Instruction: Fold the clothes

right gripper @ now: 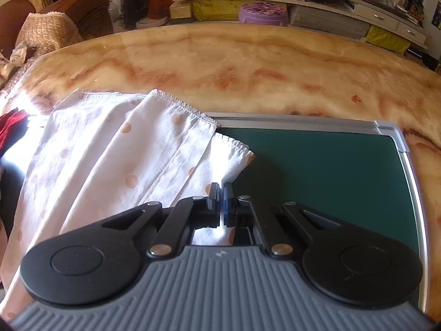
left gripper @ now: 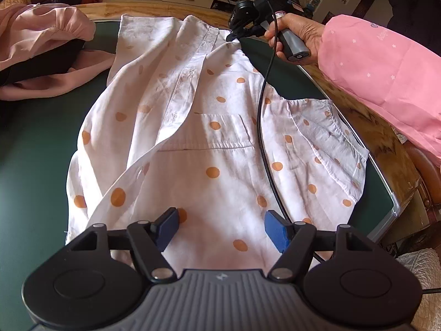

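Handling here concerns a white shirt with orange dots [left gripper: 209,149], which lies spread front-up on the green mat [left gripper: 41,143] over the marble bench [right gripper: 248,63], its placket open and one front panel already turned across the body. Fabric reads as thin woven cotton: light, limp, no stiffness of its own, creasing readily and draping over whatever edge it meets; I judge it will sag between two grip points unless kept taut. Not slippery, not fragile, though seams and the chest pocket [left gripper: 220,132] add local bulk. Right gripper [right gripper: 222,201] has its blue pads pressed together on the shirt's edge near the hem corner, cloth visibly pinched between them; in the left wrist view the same tool sits at the far end of the garment, held by a hand [left gripper: 297,35] in a pink sleeve [left gripper: 386,77]. Left gripper [left gripper: 222,227] hovers above the near end with jaws wide, nothing between them. Best holds, in my estimate: hemmed edges and corners, where doubled stitching resists slip. A pink garment [left gripper: 46,33] lies bunched to one side, apart from the shirt. The trailing cable [left gripper: 261,110] crosses the cloth and may snag.
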`<state>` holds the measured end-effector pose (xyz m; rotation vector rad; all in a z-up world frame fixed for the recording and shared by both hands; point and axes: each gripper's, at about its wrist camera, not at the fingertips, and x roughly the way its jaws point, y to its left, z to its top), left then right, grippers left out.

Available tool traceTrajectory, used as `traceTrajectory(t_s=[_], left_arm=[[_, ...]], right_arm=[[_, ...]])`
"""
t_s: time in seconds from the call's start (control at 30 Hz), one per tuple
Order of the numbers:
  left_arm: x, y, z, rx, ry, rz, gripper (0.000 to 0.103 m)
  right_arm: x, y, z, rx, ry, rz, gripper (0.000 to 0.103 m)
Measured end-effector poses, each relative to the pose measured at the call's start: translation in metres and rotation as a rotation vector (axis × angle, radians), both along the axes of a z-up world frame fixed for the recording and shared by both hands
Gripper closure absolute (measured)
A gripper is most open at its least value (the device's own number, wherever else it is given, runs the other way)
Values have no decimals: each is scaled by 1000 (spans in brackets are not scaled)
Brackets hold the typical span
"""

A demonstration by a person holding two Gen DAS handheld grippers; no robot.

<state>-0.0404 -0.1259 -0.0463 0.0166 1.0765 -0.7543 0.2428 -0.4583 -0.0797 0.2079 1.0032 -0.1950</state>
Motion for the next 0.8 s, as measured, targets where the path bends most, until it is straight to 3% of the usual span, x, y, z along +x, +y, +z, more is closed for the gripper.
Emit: traceTrajectory(t_s=[0.1, 0.13, 0.17, 0.2, 0.23, 0.33, 0.5, 0.73, 0.8], left_arm=[[-1, 1, 1, 1, -11, -14, 29], [-1, 2, 1, 1, -13, -18, 29], [0, 2, 1, -2, -9, -18, 28], [0, 2, 0, -7, -4, -17, 28], [1, 3, 0, -12, 0, -16, 27], [2, 4, -1, -24, 6, -14, 26], [3, 1, -3, -29, 17, -8, 25], [4, 3, -5, -61, 39, 0, 22], [5, 3, -6, -74, 45, 2, 17]], right_arm=[[4, -9, 1, 8, 14, -9, 88], [5, -10, 4, -24, 4, -28, 74], [6, -10, 9, -70, -20, -59, 67], [4, -13, 14, -67, -60, -86, 65], [2, -19, 19, 2, -102, -107, 63], [8, -29, 22, 213, -148, -113, 63], [33, -22, 6, 304, -79, -84, 63], [43, 4, -1, 157, -18, -133, 66], [48, 16, -2, 72, 0, -127, 73]])
